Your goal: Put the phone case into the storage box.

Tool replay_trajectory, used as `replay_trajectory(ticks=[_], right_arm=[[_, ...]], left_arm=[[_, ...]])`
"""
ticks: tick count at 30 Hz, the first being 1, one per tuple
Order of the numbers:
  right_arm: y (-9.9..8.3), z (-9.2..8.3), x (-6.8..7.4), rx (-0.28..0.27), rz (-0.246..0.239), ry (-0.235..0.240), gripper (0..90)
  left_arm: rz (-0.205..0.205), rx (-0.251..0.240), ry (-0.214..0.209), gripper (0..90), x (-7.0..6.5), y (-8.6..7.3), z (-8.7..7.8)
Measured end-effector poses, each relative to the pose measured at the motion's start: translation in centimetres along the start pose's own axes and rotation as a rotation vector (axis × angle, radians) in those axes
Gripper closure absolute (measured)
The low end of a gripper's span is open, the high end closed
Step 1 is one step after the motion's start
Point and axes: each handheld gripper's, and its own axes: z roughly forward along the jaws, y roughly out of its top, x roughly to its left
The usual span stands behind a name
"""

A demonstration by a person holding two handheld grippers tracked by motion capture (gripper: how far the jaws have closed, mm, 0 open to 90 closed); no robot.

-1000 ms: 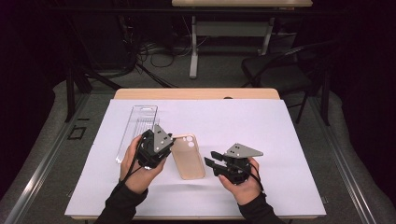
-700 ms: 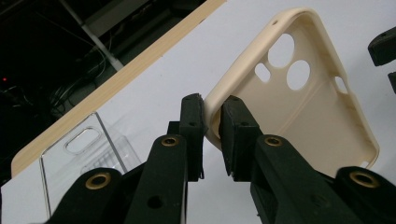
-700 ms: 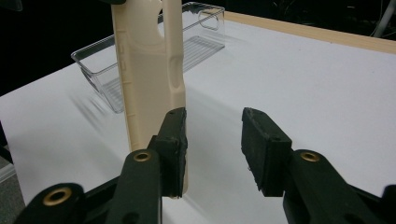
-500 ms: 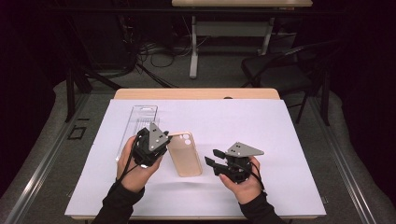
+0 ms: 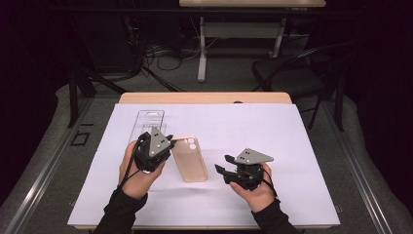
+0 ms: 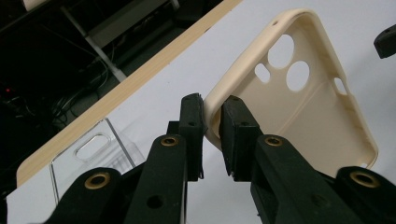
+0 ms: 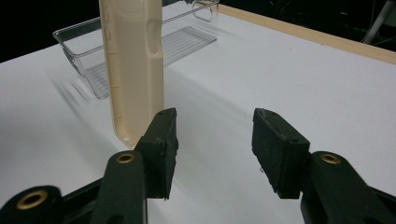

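The left hand-held gripper (image 6: 211, 135) pinches the top edge of the beige phone case (image 5: 190, 161), tilting it off the white tabletop (image 5: 292, 141) just right of the clear plastic tray (image 5: 148, 119). The right hand-held gripper (image 7: 212, 140), empty, has just been opening, likely after release.

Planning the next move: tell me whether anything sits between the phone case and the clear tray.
Nothing visible does. The left gripper is shut on the rim of the beige phone case, and the clear tray lies just beyond it, with bare white sheet between them. The right gripper is open, off to the other side.
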Motion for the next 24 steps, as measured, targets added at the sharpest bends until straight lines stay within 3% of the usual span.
replay_trajectory(ticks=[4, 16, 24], right_arm=[[-0.2, -0.3, -0.2, 0.013, 0.002, 0.007, 51.3], [-1.2, -2.0, -2.1, 0.004, -0.024, -0.046, 44.1], [-2.0, -3.6, -3.0, -0.050, -0.043, -0.074, 35.5]], left_arm=[[-0.004, -0.016, 0.005, 79.9, 0.4, -0.2, -0.1], [-0.003, -0.040, 0.017, 79.9, 1.0, -0.6, -0.2], [-0.002, -0.064, 0.031, 79.9, 1.3, -0.8, -0.4]])
